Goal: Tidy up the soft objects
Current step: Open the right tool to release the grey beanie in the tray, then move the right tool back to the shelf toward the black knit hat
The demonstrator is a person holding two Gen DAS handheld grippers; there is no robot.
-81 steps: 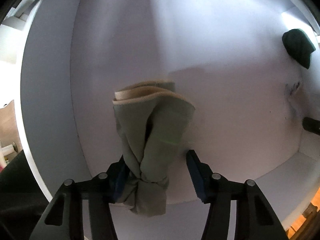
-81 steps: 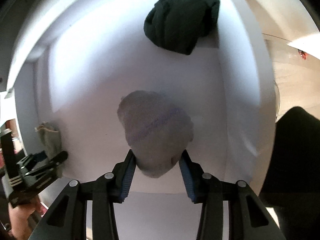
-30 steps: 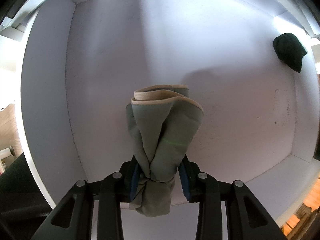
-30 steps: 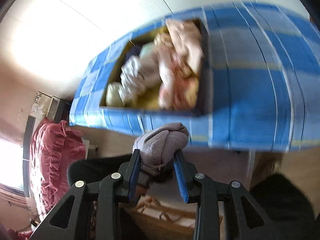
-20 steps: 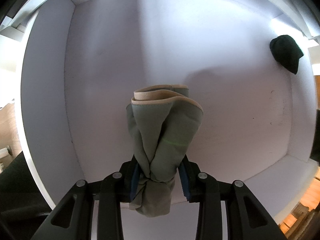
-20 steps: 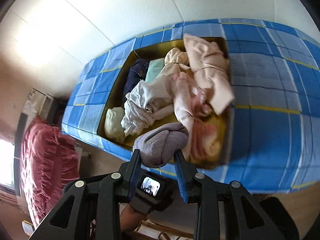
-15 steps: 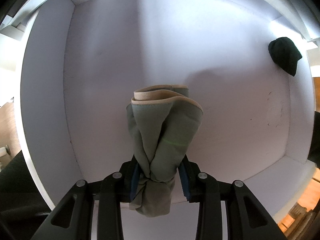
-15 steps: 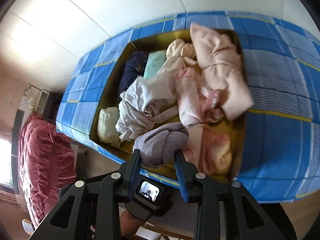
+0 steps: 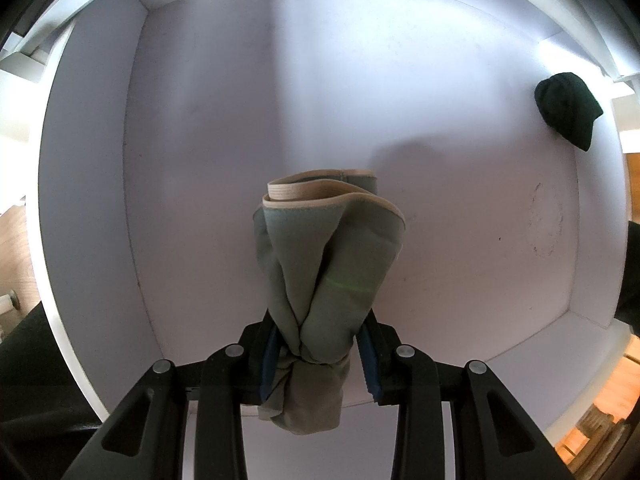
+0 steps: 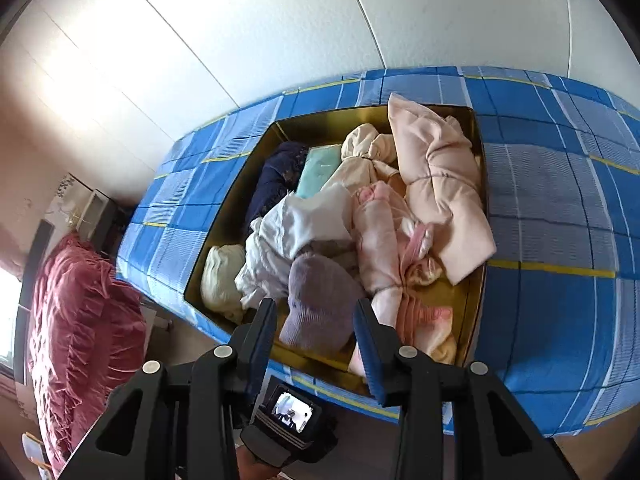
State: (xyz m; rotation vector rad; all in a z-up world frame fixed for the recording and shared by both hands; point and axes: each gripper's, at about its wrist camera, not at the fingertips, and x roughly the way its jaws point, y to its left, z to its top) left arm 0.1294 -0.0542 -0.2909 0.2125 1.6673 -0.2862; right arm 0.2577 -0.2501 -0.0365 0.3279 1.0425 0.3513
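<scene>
two bundles are in play. my right gripper [image 10: 316,344] is opening over the gold box [image 10: 478,216] of clothes on the blue plaid cover [image 10: 560,240]; the grey-lilac rolled sock [image 10: 320,304] sits loose between the jaws, lower centre, seemingly dropping in. my left gripper [image 9: 318,354] clamps the sage-green knotted cloth [image 9: 324,264] above the white drawer [image 9: 80,160]. next, i judge, comes placing that cloth.

right tongs [image 10: 316,322] opening around grey sock bundle [image 10: 320,306] over box [image 10: 478,300].

Left wrist view looked straight down, close into white drawer [image 9: 400,100], right wrist view faced obliquely down over gold box [image 10: 478,208], no shared area
</scene>
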